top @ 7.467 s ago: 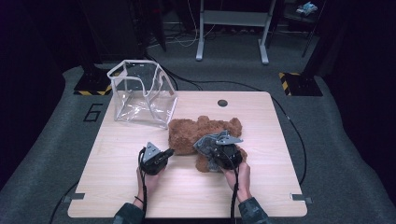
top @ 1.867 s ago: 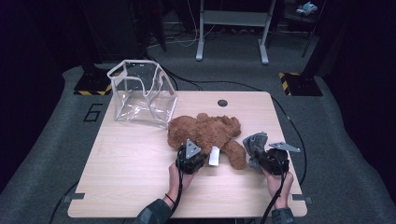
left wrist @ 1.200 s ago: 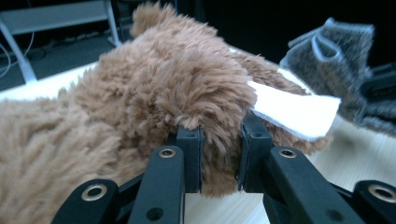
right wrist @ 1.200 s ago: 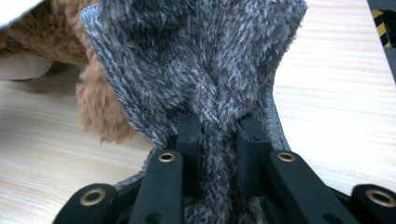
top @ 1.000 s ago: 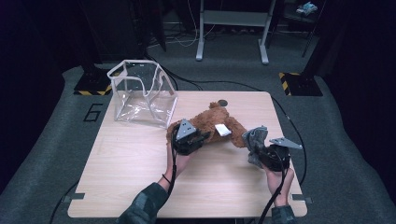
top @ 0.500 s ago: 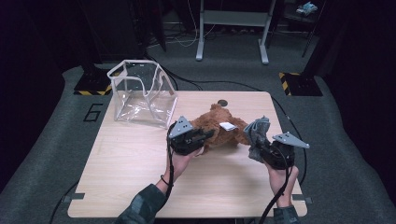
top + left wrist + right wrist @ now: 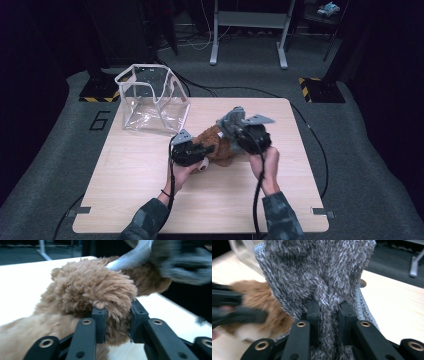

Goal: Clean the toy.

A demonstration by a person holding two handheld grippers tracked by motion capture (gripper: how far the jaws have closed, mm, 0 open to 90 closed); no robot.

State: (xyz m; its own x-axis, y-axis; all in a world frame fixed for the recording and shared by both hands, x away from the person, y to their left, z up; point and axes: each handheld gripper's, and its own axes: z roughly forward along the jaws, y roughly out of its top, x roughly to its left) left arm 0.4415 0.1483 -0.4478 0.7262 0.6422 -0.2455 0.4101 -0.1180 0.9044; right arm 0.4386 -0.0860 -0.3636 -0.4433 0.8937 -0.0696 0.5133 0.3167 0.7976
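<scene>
A brown plush teddy bear point(image 7: 216, 143) lies at mid-table. My left gripper point(image 7: 196, 150) is shut on one of its furry limbs point(image 7: 100, 290); the jaws have just been opening a little, with the fur still pinched between the pads point(image 7: 100, 322). My right gripper point(image 7: 231, 131) hangs just right of the bear and above it, shut on a grey knitted garment point(image 7: 322, 272). The knit drapes over the bear's point(image 7: 267, 297) near end. The left gripper view has the right gripper point(image 7: 185, 260) blurred at the top right.
A clear plastic bag point(image 7: 152, 100) with a white rim stands open at the back left of the wooden table point(image 7: 125, 175). A round cable hole point(image 7: 362, 283) sits near the table's far edge. Cables and stand legs lie on the floor beyond.
The right gripper has swung left and upward with the grey knit, from the table's right side to over the bear. The left gripper and the bear have shifted slightly left and nearer.
</scene>
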